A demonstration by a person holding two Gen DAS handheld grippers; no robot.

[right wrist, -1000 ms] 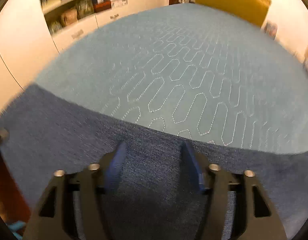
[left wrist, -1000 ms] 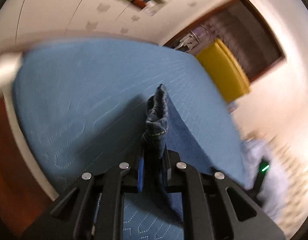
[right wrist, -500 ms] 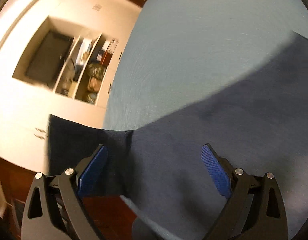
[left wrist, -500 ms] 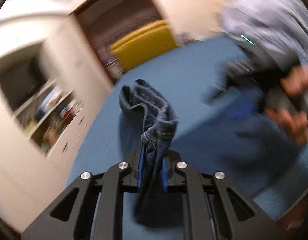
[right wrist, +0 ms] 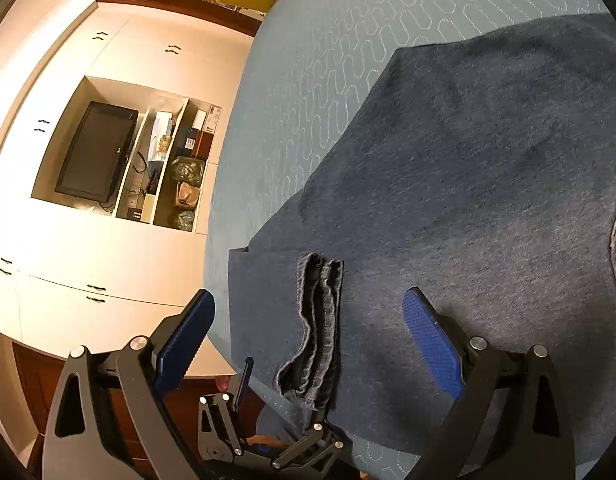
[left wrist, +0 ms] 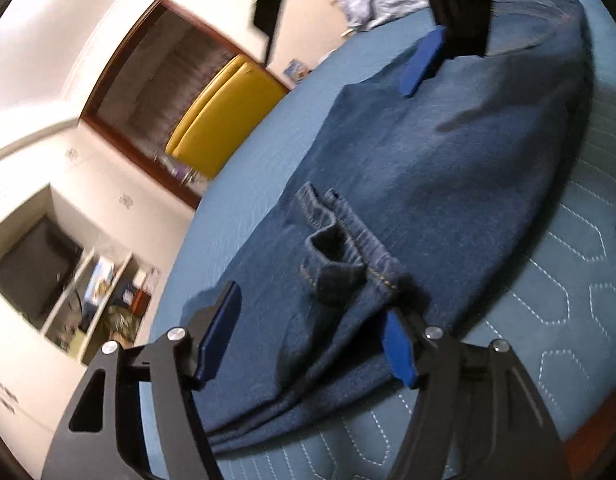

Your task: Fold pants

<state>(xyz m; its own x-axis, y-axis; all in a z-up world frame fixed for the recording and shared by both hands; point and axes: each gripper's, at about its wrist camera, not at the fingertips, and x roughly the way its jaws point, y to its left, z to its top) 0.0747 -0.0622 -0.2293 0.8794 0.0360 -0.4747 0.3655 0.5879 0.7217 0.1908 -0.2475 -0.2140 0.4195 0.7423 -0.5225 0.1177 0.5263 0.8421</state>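
Left gripper [left wrist: 308, 344]: jaws opening, blue pads apart on either side of the bunched hem of the jeans [left wrist: 428, 184], neither pad pressing the cloth. Hem [left wrist: 336, 256]: two stitched leg cuffs crumpled together, lying on top of the folded denim just ahead of the fingers. Right gripper [right wrist: 308, 340]: jaws spread wide, nothing clamped, hovering over the near end of the jeans; seen from the left wrist, one of its blue pads [left wrist: 422, 62] sits over the far end of the garment. Jeans: dark blue denim, doubled over, lying flat on the bed. Bedspread [right wrist: 348, 40]: light blue, quilted in elongated hexagons. Beyond the bed: cream wall unit [right wrist: 67, 240] with a dark television [right wrist: 95, 152] and cluttered shelves [right wrist: 175, 168]; yellow chair [left wrist: 223, 116] in a dark-framed doorway.
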